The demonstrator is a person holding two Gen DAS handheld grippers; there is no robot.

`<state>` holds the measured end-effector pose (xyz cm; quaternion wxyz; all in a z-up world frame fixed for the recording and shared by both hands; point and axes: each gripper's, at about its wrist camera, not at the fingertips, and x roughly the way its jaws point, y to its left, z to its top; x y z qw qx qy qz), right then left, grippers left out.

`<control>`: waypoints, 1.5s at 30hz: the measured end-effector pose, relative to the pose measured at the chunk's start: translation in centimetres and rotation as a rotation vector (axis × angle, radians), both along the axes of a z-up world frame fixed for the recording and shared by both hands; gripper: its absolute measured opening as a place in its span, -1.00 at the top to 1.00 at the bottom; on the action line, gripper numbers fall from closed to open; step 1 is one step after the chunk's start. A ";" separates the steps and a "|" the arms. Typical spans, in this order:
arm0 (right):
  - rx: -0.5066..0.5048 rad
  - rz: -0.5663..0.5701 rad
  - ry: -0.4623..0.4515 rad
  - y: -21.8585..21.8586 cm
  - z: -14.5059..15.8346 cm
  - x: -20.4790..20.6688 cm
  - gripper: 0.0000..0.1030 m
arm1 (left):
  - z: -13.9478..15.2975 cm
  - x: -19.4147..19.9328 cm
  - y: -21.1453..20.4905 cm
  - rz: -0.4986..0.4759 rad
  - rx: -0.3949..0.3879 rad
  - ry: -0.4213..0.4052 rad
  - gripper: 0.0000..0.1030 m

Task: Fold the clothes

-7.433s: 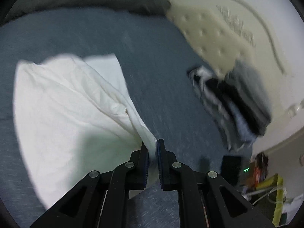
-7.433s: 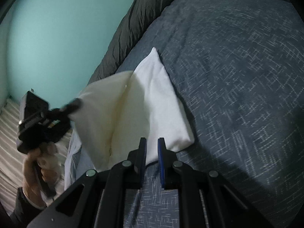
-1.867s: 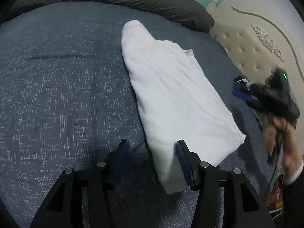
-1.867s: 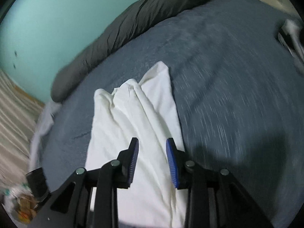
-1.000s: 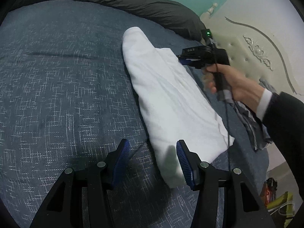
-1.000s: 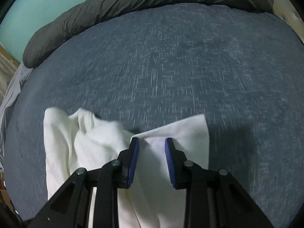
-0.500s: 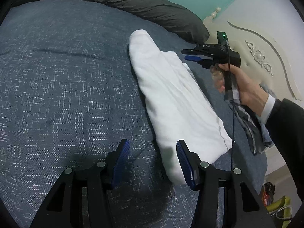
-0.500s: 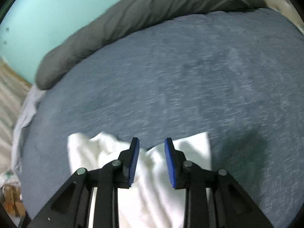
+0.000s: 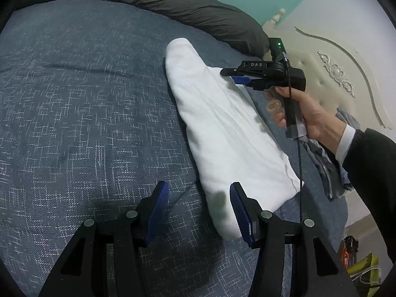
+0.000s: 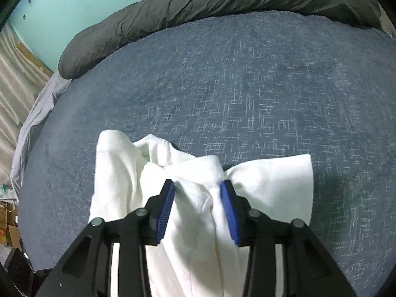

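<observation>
A bed (image 9: 81, 104) with a dark blue, white-flecked cover fills both views, with a teal wall (image 10: 74, 2) behind it. On the cover lies a white garment (image 9: 222, 128), folded into a long narrow strip that runs across the bed toward a cream headboard (image 9: 329, 79).

The left gripper (image 9: 199, 205) hovers over the near end of the garment with its fingers (image 9: 158, 205) apart to about the middle of their range. The right-hand finger lies over the cloth's near corner, the left-hand one over bare cover; neither pad presses on anything, so nothing is held.

The right gripper (image 10: 198, 208) is at the garment's far end, held by a hand (image 9: 304, 113) in a dark sleeve with a white cuff. Its jaws are opening. In its own view the bunched cloth (image 10: 198, 173) sits between the blue fingers (image 10: 229, 210), with a gap on each side, so the cloth is let go rather than pinched. Here the garment spreads into loose folds, with one flat flap lying toward the right of the gripper.

Beyond the garment, a rolled dark grey duvet (image 9: 173, 2) lies along the bed's far edge. Past the hand, beside the headboard, a small heap of grey and blue clothes (image 9: 331, 163) shows, partly hidden by the sleeve. A cable (image 9: 300, 173) hangs from the right gripper across the garment's corner. At the left rim of the right wrist view are pale curtains and a few boxes, too warped to make out.
</observation>
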<state>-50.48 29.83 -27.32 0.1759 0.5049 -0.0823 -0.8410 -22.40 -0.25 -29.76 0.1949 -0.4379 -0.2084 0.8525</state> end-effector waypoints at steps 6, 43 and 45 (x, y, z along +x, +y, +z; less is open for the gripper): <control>0.022 0.009 0.023 -0.3 -0.7 0.3 0.67 | -0.1 0.0 0.0 -0.003 0.001 -0.003 -0.09; 0.009 -0.233 0.074 6.9 2.6 4.7 0.45 | -0.7 0.4 0.2 -0.018 0.007 -0.005 -0.09; -0.033 -0.233 0.060 7.7 2.8 6.2 0.45 | -0.7 0.4 0.3 -0.019 0.013 -0.007 -0.09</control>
